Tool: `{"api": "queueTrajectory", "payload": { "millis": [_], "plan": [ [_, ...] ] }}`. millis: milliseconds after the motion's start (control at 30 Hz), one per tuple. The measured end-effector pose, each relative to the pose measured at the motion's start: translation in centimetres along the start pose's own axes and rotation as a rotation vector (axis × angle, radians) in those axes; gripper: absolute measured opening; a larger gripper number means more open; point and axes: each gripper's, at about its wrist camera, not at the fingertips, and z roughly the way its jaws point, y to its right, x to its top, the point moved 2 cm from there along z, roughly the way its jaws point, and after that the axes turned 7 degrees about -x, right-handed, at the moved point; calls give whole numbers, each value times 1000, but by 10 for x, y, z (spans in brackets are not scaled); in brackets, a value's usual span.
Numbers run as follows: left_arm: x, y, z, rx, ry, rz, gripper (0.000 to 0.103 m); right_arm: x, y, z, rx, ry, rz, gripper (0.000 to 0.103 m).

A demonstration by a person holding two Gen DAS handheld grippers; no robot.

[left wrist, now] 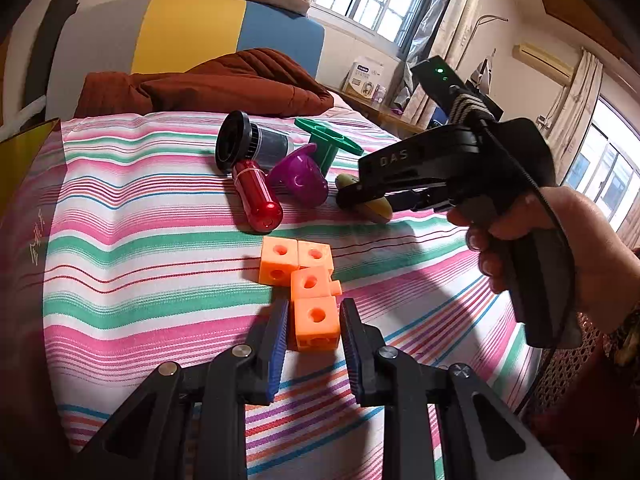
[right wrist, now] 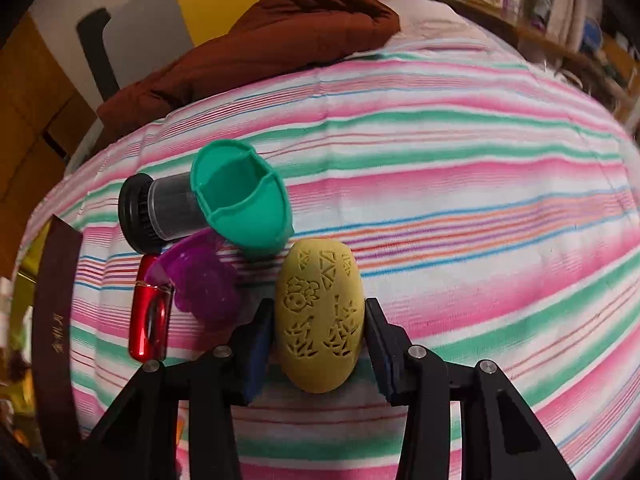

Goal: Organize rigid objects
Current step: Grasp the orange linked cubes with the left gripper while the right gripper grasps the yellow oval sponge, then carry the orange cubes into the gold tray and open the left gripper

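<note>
Orange cubes (left wrist: 305,280), four of them joined in a crooked chain, lie on the striped bedspread (left wrist: 140,248), and I use them as my landmark. My left claw (left wrist: 314,330) is closed on the nearest cube of that chain, its blue pads (left wrist: 280,344) pressed against the cube's two sides.

Beyond the cubes, farther up the bed, sits the cluster of other pieces. A red capsule (left wrist: 258,196) lies closest to the cubes, a purple scoop (left wrist: 300,176) just beside it, a black-capped grey cylinder (left wrist: 250,144) behind the capsule, and a green cup (left wrist: 326,144) behind the scoop. To the right of that cluster, still beyond the cubes, is the yellow carved egg (right wrist: 320,320), lying on the bedspread just beside the green cup.

My right claw (right wrist: 320,344) points steeply down over the egg, a person's hand (left wrist: 560,256) on its grip. Its jaws stand narrowly apart on either side of the egg; the left pad looks to be touching, but I see a thin gap at the right pad, so I cannot tell whether the egg is truly gripped.

A rumpled brown quilt (left wrist: 208,84) lies at the head of the bed, well beyond everything.
</note>
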Motion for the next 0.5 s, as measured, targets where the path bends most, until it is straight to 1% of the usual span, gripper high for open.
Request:
{"api": "queueTrajectory", "payload": {
  "millis": [100, 133, 167, 233, 267, 333, 433, 500],
  "plan": [
    [2, 3, 1, 22, -13, 15, 26, -7, 2, -4, 1, -31, 9, 45],
    [3, 6, 3, 36, -22, 25, 28, -10, 2, -5, -2, -39, 7, 45],
    [5, 11, 6, 61, -40, 48, 33, -11, 2, -6, -2, -46, 8, 45],
    [10, 20, 12, 102, -69, 85, 36, -10, 5, -4, 11, -56, 16, 45],
    [13, 24, 17, 131, -85, 105, 36, -9, 7, -2, 15, -59, 21, 45],
    [17, 25, 25, 165, -101, 123, 36, -7, 9, -1, 23, -63, 33, 45],
    [18, 23, 28, 172, -99, 125, 35, -12, 7, -4, 25, -64, 28, 45],
    [16, 21, 26, 177, -87, 117, 27, -13, 3, -4, 20, -58, 9, 45]
  ]
}}
